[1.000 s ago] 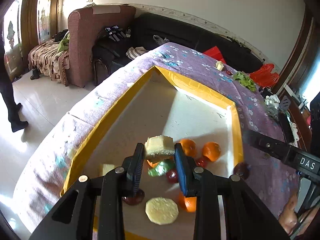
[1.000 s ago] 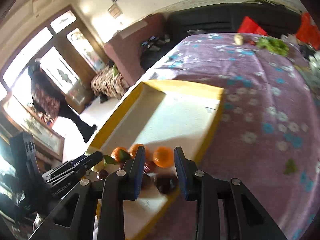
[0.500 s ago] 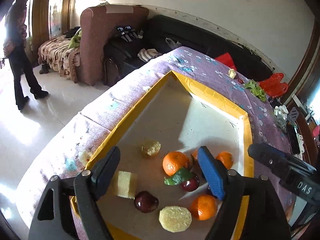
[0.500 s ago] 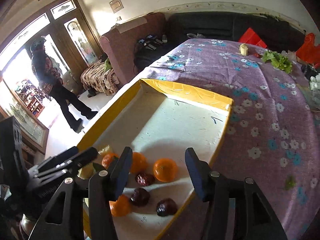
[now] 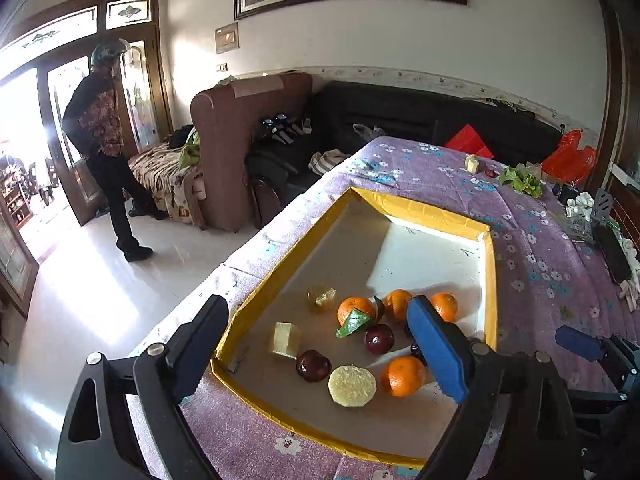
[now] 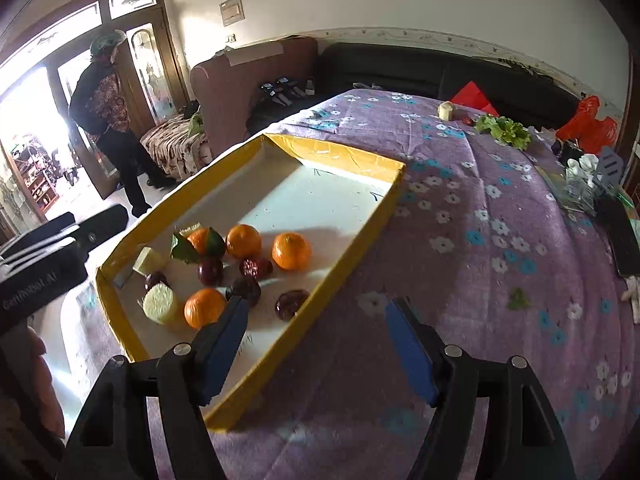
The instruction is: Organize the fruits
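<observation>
Purple flowered tabletop carries a yellow-rimmed tray with oranges, dark plums and pale chunks clustered at its near end. Both the left gripper and right gripper hold nothing, jaws opening. Sorting looks midway; next calls for choosing one fruit. The tray's far half lies bare.

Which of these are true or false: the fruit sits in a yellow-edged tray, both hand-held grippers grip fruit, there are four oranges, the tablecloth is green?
1. The fruit lies in a yellow-edged tray. True.
2. Both hand-held grippers grip fruit. False: the left hand-held gripper and right hand-held gripper are opening, nothing between their jaws.
3. Four oranges are in the tray. True, for example this orange.
4. The tablecloth is green. False: purple with flowers.
</observation>
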Tool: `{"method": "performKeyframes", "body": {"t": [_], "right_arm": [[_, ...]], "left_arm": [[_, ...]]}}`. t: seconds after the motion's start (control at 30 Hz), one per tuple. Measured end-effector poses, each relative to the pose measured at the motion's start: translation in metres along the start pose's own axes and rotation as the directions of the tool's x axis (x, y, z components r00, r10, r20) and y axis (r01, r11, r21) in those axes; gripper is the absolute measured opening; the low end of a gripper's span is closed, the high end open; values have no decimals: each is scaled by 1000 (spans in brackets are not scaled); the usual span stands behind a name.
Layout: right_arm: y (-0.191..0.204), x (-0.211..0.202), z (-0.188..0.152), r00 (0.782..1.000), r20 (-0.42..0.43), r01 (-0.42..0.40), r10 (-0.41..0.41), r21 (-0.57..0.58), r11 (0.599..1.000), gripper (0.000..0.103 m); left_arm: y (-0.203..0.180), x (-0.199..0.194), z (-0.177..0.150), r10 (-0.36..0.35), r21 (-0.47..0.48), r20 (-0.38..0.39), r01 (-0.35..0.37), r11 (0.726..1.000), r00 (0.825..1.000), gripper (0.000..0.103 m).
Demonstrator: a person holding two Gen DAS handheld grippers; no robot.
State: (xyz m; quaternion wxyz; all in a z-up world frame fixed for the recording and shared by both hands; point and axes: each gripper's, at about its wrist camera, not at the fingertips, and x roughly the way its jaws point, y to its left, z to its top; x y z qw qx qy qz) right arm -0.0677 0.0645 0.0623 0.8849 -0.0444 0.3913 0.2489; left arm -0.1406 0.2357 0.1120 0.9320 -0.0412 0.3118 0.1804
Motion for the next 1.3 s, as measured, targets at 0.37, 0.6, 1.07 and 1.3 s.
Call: {"method": "performKeyframes", "body": {"t": [0.37,0.6,1.07,1.3], "right_arm": [[-10,-34,-22,999,52,13,-15,43,999,81],[8,-44,-32,997,72,-3,3,-1,1000,84],[16,-41,-47,998,58,-24,24,-6,1000,85],[20,-34,-49,999,37,-24,24,-16,1000,86]], "left_arm": [[-9,-80,-10,99,-17,293,-99,995,951,103],[-7,-126,-19,-92,-8,442,106,994,892,103],[-24,-85,-30,-145,14,221,146,989,964,103],[-32,-79,-32,-126,32,192,122,992,973,103]]}}
